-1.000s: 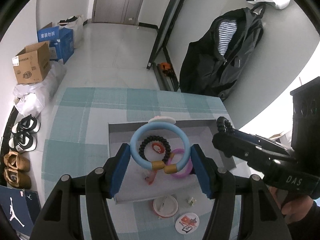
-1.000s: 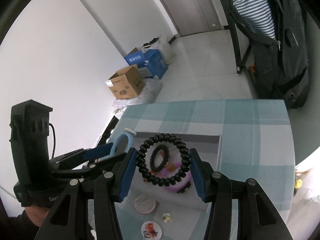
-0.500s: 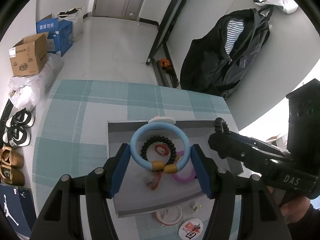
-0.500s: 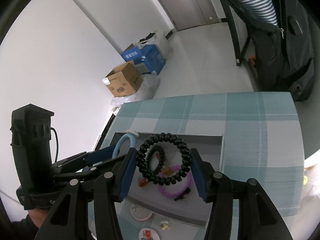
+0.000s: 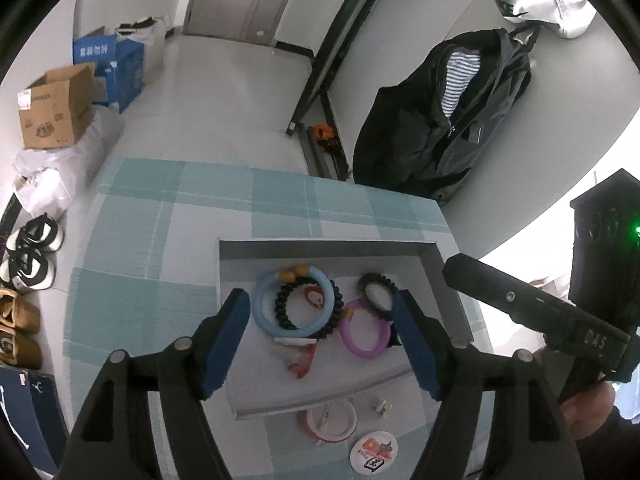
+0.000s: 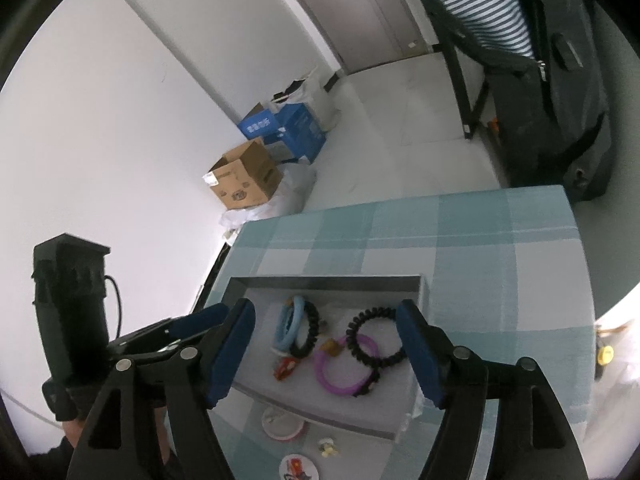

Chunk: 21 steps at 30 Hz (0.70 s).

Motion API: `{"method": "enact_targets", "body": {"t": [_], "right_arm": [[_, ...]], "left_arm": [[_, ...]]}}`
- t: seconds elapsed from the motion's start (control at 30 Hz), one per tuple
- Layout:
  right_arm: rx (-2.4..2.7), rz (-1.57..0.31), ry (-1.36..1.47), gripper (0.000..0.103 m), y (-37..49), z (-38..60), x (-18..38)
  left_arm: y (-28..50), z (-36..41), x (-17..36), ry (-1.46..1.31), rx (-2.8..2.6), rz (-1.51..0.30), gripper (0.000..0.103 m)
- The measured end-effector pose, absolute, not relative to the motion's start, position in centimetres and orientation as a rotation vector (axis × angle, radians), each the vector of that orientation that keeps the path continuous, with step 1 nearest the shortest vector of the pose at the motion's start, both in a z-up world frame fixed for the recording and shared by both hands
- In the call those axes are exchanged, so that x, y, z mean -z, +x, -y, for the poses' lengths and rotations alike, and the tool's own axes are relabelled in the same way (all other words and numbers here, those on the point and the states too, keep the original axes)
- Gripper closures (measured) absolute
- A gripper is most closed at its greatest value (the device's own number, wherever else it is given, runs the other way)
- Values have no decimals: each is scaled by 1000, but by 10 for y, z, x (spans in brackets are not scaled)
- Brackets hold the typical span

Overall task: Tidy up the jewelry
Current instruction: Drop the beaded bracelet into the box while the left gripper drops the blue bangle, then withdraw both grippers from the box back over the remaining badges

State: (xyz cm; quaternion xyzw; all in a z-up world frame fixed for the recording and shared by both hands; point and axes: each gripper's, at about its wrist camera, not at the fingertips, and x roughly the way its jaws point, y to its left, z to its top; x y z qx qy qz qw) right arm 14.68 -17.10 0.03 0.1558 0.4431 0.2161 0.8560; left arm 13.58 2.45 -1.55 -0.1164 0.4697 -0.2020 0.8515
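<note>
Both bracelets had just gone into the grey tray [image 5: 444, 280], so the step in hand looked like the release and the pull-away. Done well, I judged, that meant lifting each claw straight back up from the tray without dragging a finger through the pile, since the rings lay loosely on one another and would slide at a touch. The left claw [image 5: 322, 344] hung above the tray with its jaws wide apart — they had just been opening — and nothing sat between the blue pads. The blue bangle [image 5: 295, 302] lay flat on the tray floor below, a black bead bracelet [image 5: 282, 308] inside its ring. The right claw [image 6: 326, 354] was in the same state: jaws spread, just opened, gripping nothing and touching nothing. Its black coil band [image 6: 376, 336] rested in the tray, overlapping the purple bangle [image 6: 345, 368]. Still outside the tray, on the checked cloth [image 5: 160, 240] near its front edge, were a round white-and-red lid [image 5: 331, 420], a printed badge [image 5: 372, 452] and a tiny pale clip [image 5: 381, 405] — probably the next things to gather.
</note>
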Motion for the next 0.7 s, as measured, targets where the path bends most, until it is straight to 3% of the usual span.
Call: {"method": "enact_targets", "body": {"t": [0.7], "right_arm": [[-425,-825,292,8,93,188,-22]], "left_arm": [[71,-14,-6,-123,309,-918,33]]}}
